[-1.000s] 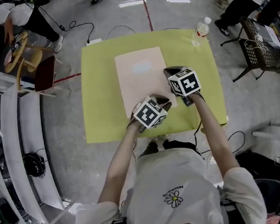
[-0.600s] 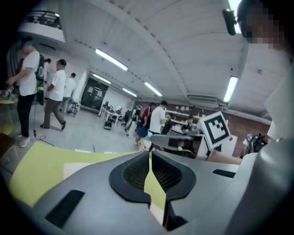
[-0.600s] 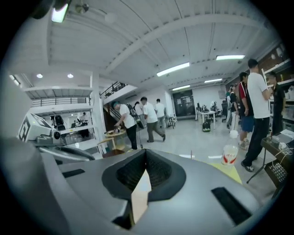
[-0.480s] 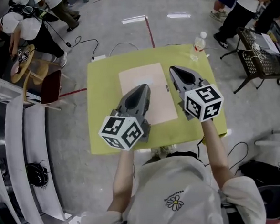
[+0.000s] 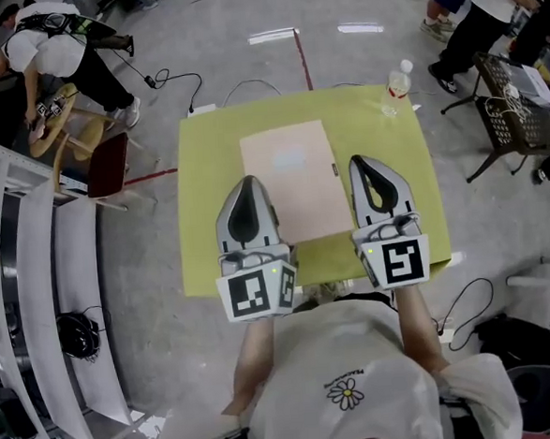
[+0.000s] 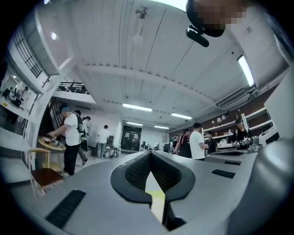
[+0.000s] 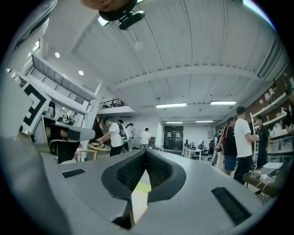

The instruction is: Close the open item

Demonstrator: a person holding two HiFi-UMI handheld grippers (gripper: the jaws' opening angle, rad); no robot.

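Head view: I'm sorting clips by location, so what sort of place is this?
Probably a big shared lab or workshop hall: a bare concrete floor with loose cables, a table under yellow-green cloth, and several people busy at other work tables under strip lights.

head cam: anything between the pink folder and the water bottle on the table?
Nothing. In the head view the stretch from the pink folder to the water bottle is bare yellow table.

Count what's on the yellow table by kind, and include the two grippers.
Pink folder: 1
Plastic bottle: 1
Grippers: 2 (left gripper, right gripper)
Total: 4
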